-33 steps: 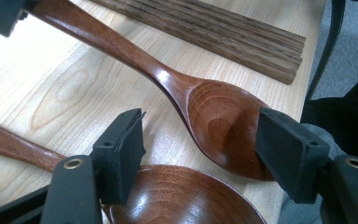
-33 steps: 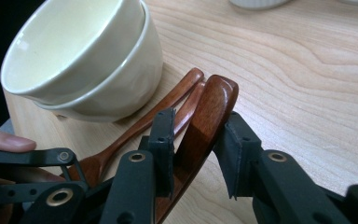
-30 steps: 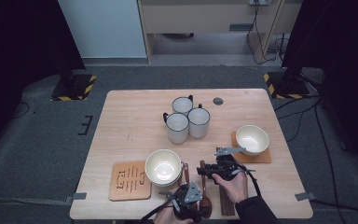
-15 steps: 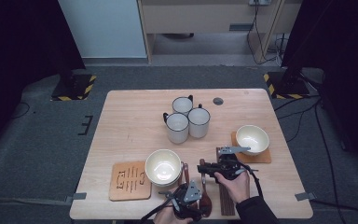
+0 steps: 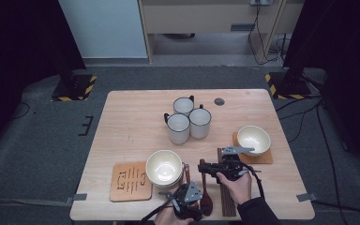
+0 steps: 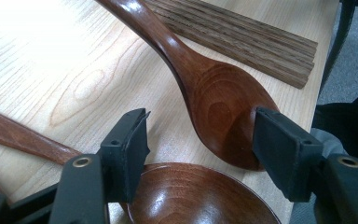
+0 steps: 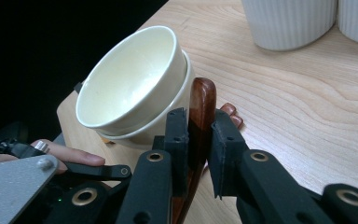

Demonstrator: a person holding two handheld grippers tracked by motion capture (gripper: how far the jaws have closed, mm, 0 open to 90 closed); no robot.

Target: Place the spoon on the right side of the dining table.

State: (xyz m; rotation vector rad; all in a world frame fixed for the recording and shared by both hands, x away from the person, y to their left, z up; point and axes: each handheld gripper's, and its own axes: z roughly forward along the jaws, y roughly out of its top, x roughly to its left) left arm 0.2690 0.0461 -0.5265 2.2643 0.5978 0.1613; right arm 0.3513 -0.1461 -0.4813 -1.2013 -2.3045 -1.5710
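Right gripper view shows the right gripper (image 7: 198, 140) with its fingers (image 7: 175, 135) on both sides of the handle end of a wooden spoon (image 7: 200, 105); they have just been closing and now appear to press on it, low in the frame beside the stacked cream bowls (image 7: 130, 88). In the left gripper view, the left gripper (image 6: 200, 140) has fingers apart around the bowl of a second wooden spoon (image 6: 219, 112), the right finger touching its edge, the left one clear of it.

My judgement: the grasp on the first spoon is made; lifting and placing are left.

In the high view, both spoons lie at the lower edge of the counter (image 5: 131, 122), between the bowls and the chopsticks (image 5: 226, 199). Room there is tight; the counter's middle left is free.
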